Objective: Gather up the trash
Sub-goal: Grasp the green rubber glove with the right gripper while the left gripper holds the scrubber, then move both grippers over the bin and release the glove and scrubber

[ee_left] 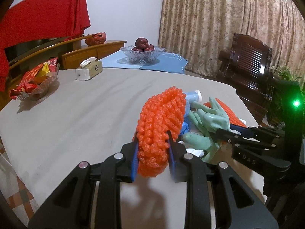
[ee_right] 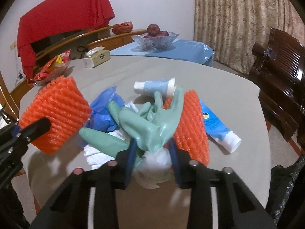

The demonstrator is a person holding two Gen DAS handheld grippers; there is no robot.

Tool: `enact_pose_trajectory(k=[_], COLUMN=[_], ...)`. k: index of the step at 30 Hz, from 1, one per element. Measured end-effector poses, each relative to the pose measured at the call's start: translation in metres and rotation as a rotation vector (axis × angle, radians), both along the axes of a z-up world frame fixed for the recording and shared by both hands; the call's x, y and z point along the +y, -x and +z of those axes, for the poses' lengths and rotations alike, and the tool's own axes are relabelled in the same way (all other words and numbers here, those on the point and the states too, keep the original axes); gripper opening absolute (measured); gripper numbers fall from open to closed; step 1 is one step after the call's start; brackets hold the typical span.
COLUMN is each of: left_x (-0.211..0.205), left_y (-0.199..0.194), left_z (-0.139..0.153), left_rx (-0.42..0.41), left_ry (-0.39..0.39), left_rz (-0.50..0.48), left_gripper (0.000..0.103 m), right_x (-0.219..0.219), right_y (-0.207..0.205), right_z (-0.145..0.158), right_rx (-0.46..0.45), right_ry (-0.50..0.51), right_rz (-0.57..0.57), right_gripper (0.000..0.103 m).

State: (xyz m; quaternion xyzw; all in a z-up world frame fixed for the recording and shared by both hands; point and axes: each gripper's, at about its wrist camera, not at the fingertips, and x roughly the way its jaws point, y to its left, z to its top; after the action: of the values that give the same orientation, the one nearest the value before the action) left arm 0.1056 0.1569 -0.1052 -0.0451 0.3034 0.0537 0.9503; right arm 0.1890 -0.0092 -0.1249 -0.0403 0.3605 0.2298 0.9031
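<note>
Blue-padded left gripper (ee_left: 153,159), bottom centre, clamps orange foam netting (ee_left: 161,126) clear of the table (ee_left: 66,118); right gripper (ee_right: 152,159) pinches the green rubber glove (ee_right: 152,122) atop the central trash heap, presumably for bagging

An orange foam net sleeve (ee_left: 160,126) stands clear of the table, held on edge at the left of the trash pile. Right of it lie crumpled blue plastic (ee_right: 103,112), pale green rubber gloves (ee_right: 150,122) draped over white tissue (ee_right: 156,158), and a second orange foam net (ee_right: 190,126). A blue-and-white paper cup (ee_right: 154,86) lies on its side at the far edge; a blue-and-white tube (ee_right: 219,129) lies at the right.
</note>
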Motion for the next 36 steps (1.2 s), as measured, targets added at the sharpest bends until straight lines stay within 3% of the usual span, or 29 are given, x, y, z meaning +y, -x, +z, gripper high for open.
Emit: enact_pose_trajectory(k=[19, 26, 36], left_x=[-0.026, -0.052, -0.108], left_y=[0.008, 0.01, 0.004], left_z=[0.033, 0.038, 0.045], left_rx=[-0.078, -0.079, -0.088], left_ry=[0.002, 0.014, 0.035], left_rz=[-0.042, -0.104, -0.227], left_gripper=[0.025, 0.025, 0.025], right_x=[-0.041, -0.062, -0.121], right_y=[0.039, 0.055, 0.075], right_z=[0.073, 0.089, 0.109], right_rx=[-0.123, -0.155, -0.212], right_ry=[-0.164, -0.174, -0.158], right_rz=[0.01, -0.008, -0.131], right_gripper=[0.028, 0.027, 0.027])
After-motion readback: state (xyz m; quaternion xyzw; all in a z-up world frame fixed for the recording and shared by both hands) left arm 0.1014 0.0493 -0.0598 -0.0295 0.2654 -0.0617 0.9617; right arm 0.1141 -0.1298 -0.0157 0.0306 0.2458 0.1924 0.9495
